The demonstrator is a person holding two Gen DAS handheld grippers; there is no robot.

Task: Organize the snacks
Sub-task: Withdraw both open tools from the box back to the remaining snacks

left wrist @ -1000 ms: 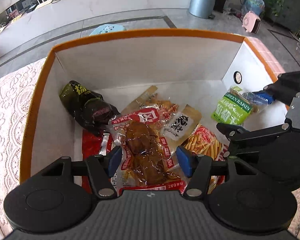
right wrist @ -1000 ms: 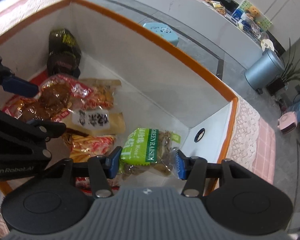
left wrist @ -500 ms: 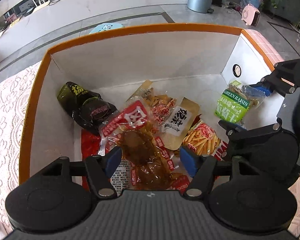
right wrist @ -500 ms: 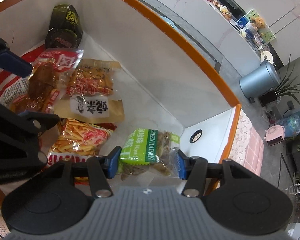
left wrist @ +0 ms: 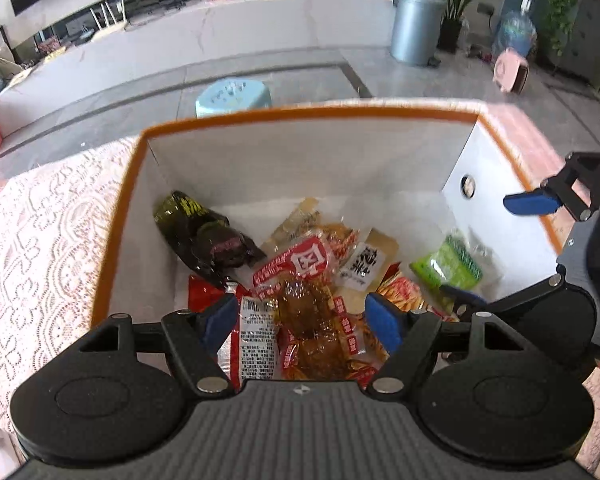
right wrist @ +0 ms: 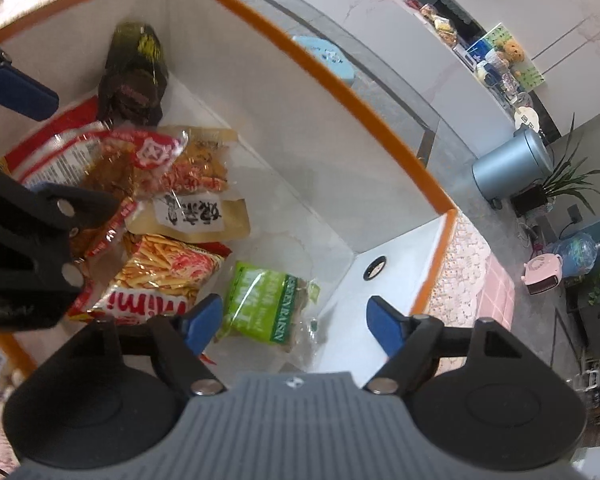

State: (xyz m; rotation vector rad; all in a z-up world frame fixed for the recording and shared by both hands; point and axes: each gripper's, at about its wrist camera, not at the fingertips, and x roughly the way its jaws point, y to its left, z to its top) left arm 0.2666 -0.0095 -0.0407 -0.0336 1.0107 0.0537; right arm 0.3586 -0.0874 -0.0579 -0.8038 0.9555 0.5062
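Looking down into the white, orange-rimmed storage box (left wrist: 308,152), I see my left gripper (left wrist: 300,320) with its jaws opening above the clear red-printed packet of brown braised snack (left wrist: 308,312); its blue pads (left wrist: 220,316) stand clear of the packet. My right gripper (right wrist: 292,320) is also opening, and the green raisin bag (right wrist: 260,304) lies loose on the box floor between its blue fingers (right wrist: 384,324), near the corner. A dark olive pouch (right wrist: 136,76) leans in the far corner, beside the red-and-yellow bag of stick crisps (right wrist: 164,276) and the tan packet with a white label (right wrist: 192,216).
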